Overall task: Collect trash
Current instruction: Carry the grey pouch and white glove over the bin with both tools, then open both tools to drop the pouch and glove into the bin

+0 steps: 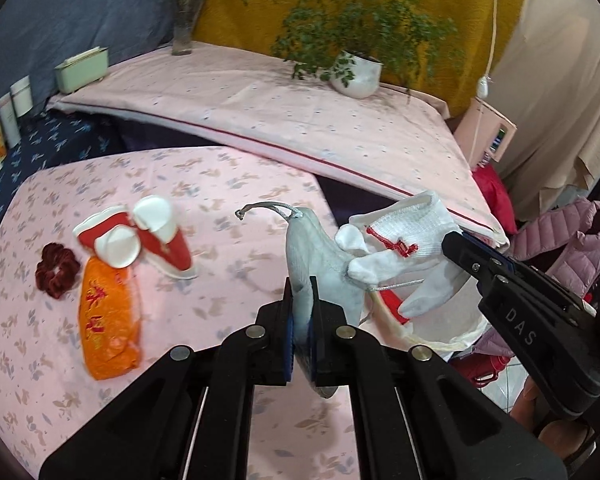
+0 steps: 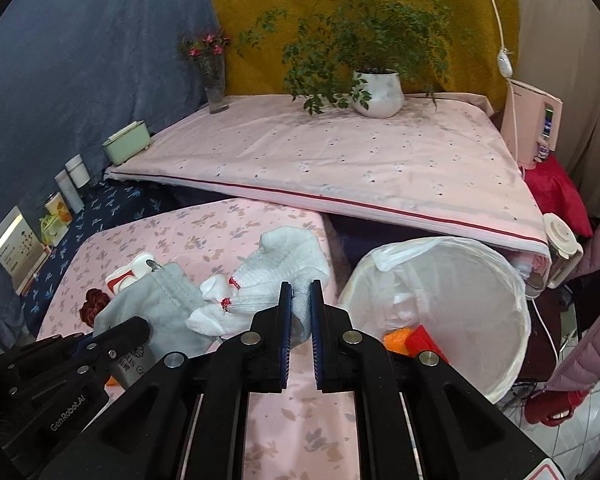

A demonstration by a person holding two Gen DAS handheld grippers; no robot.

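Two grippers clamped | left gripper [image 1: 301, 312] on grey pouch [image 1: 320, 256] | right gripper [image 2: 298, 300] on white gloves [image 2: 276, 280] | raised beside lined bin [image 2: 460, 264] for dumping

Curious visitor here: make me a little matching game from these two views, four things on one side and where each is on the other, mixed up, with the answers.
Things:
1. grey pouch
2. white gloves
3. orange packet
4. potted plant

Places:
A. lying on the flowered pink cloth
B. clamped in the right gripper
C. standing on the raised pink surface at the back
D. clamped in the left gripper

Pairs: 1-D, 2-B, 3-A, 4-C
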